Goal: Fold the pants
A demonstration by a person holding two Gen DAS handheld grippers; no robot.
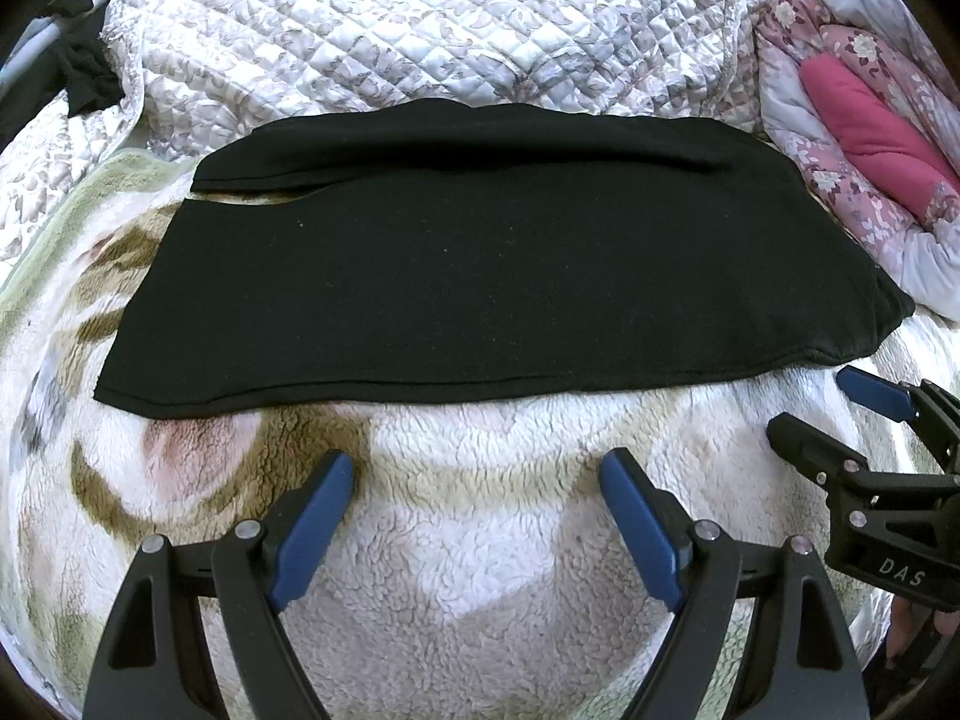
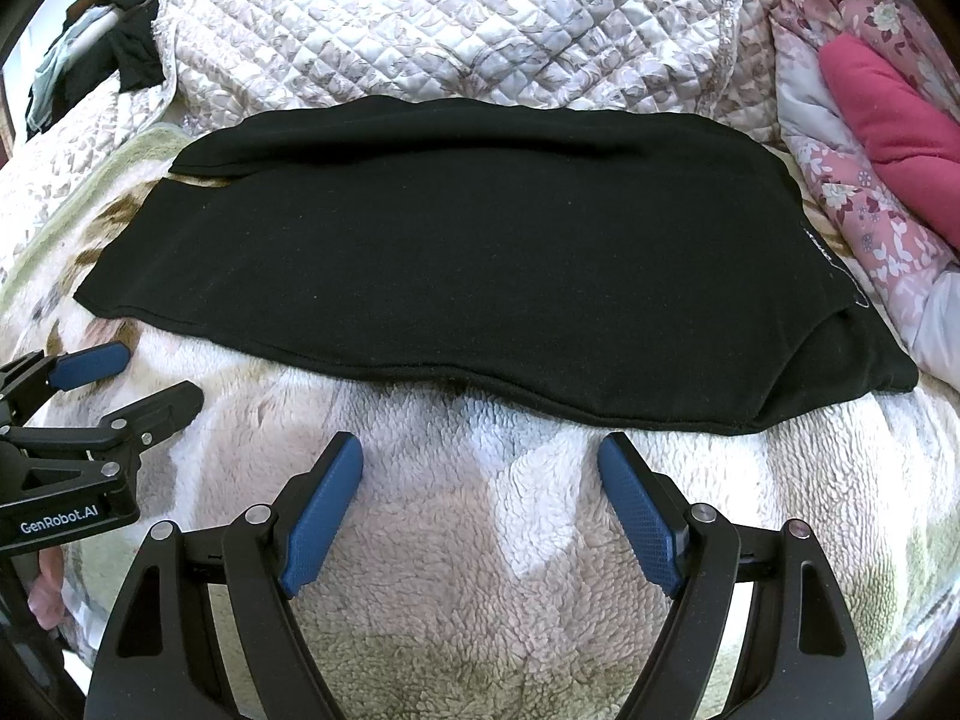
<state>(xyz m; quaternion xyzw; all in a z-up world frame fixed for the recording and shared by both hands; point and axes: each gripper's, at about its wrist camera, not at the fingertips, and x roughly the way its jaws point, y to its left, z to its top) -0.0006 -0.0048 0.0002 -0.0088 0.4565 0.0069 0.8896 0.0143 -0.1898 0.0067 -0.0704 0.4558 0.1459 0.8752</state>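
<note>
While black pants (image 1: 480, 264) lie flat, left gripper (image 2: 138, 378) reads "GenRobot.AI"

- fleece blanket (image 1: 480, 540) covers the whole near surface: fluffy, white, with brown curved pattern and grey patches; pale green border (image 1: 78, 198) runs along its far-left edge
- quilted bedspread (image 1: 420, 30) bunched up behind it, white with grey-mauve leaf print, diamond stitching
- pink floral comforter (image 1: 852, 180) at far right, heaped, white lining showing at its lower edge
- solid magenta fabric (image 2: 894, 138) lies in a fold of that comforter
- dark garment (image 2: 135, 60) at top left, hanging over a white bar (image 2: 105, 21); light blue-green cloth (image 2: 51, 84) just beside it, detail too small to tell
</note>
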